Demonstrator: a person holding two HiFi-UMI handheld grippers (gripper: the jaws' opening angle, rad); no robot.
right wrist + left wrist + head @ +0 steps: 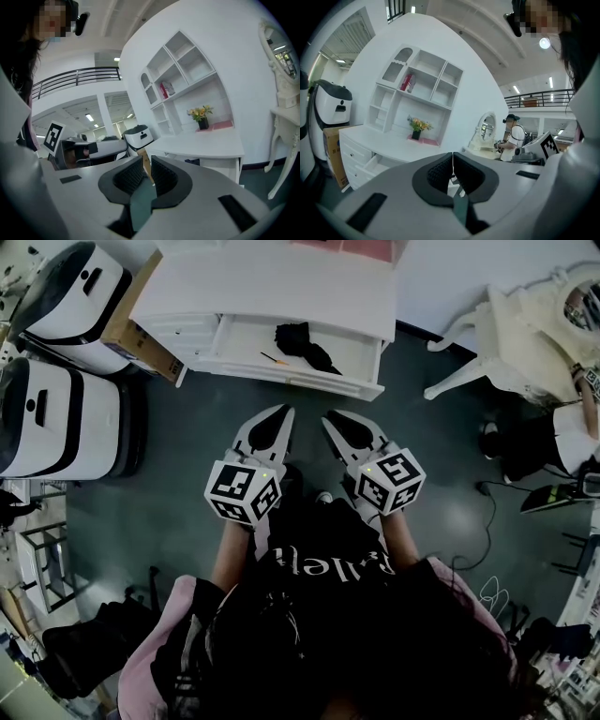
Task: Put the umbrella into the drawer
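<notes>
A folded black umbrella (302, 343) lies inside the open white drawer (309, 382) of the desk, towards its right half, in the head view. Both grippers are drawn back from the drawer, over the dark floor close to my body. My left gripper (284, 412) points at the drawer; in its own view its jaws (452, 154) meet at the tips with nothing in them. My right gripper (330, 418) sits beside it. Its jaws (146, 161) are drawn almost together with only a thin slit, and nothing is in the slit.
The white desk (272, 277) carries a shelf unit and a small flower pot (417, 127). Two white-and-black machines (56, 409) and a cardboard box (141, 329) stand to its left. A white chair (497, 334) is at the right. A person (515, 136) stands far behind.
</notes>
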